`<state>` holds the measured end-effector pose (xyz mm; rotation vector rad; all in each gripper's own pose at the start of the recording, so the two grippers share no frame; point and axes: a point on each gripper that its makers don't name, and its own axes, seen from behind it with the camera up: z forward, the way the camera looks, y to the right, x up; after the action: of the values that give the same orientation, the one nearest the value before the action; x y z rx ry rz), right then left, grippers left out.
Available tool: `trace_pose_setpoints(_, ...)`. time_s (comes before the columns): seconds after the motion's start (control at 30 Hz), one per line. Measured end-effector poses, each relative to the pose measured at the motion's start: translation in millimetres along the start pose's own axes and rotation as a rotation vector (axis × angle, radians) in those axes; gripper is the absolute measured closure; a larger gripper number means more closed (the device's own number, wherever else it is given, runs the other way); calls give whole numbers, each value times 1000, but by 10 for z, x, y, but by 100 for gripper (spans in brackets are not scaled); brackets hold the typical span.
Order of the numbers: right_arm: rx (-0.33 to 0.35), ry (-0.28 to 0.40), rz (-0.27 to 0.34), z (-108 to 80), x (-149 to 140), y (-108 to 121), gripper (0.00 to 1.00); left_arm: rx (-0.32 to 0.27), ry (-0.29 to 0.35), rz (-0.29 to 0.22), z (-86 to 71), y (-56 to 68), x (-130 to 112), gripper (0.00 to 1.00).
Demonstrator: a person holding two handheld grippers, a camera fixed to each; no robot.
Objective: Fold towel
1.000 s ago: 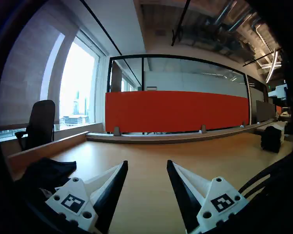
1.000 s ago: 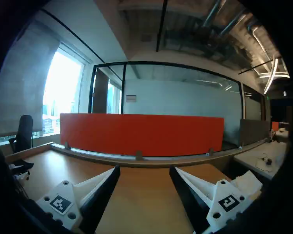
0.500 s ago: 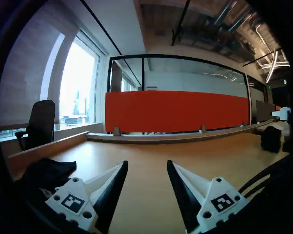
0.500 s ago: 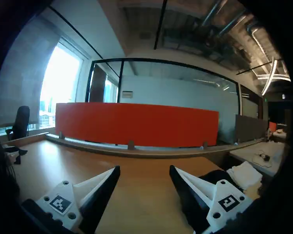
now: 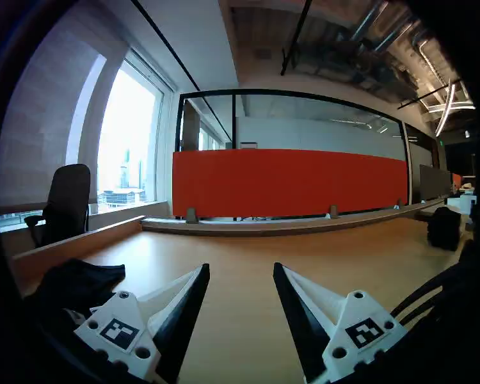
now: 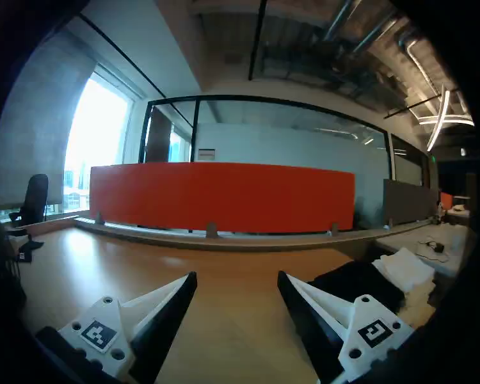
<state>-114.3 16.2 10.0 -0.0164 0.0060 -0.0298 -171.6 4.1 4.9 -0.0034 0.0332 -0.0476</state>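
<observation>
Towel (image 6: pixel 403 269), white and seemingly stacked, lies at the right end of the bench (image 6: pixel 112 256), touching a black cloth (image 6: pixel 352 281). A dark cloth (image 5: pixel 80 281) lies left of the left gripper (image 5: pixel 240 265). The left gripper and right gripper (image 6: pixel 237 275) are held low, jaws apart and empty. A good start would probably be pinching one towel edge cleanly, in a single layer.
</observation>
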Motion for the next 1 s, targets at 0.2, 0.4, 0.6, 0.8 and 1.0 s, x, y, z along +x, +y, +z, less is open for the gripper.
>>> trace_pose_setpoints(0.2,8,10,24,24,-78,-6,3,0,0,0,-3,4,-1,27)
trace_pose_setpoints(0.4,10,10,41,17,-194,19,1,0,0,0,3,5,-5,27)
trace_pose_setpoints(0.6,8,3,48,27,-314,42,1,0,0,0,7,12,-10,27)
trace_pose_setpoints(0.8,-9,-11,56,46,-413,71,1,0,0,0,5,14,-15,27)
trace_pose_setpoints(1.0,-4,-11,53,56,-428,36,1,0,1,0,8,16,-17,27)
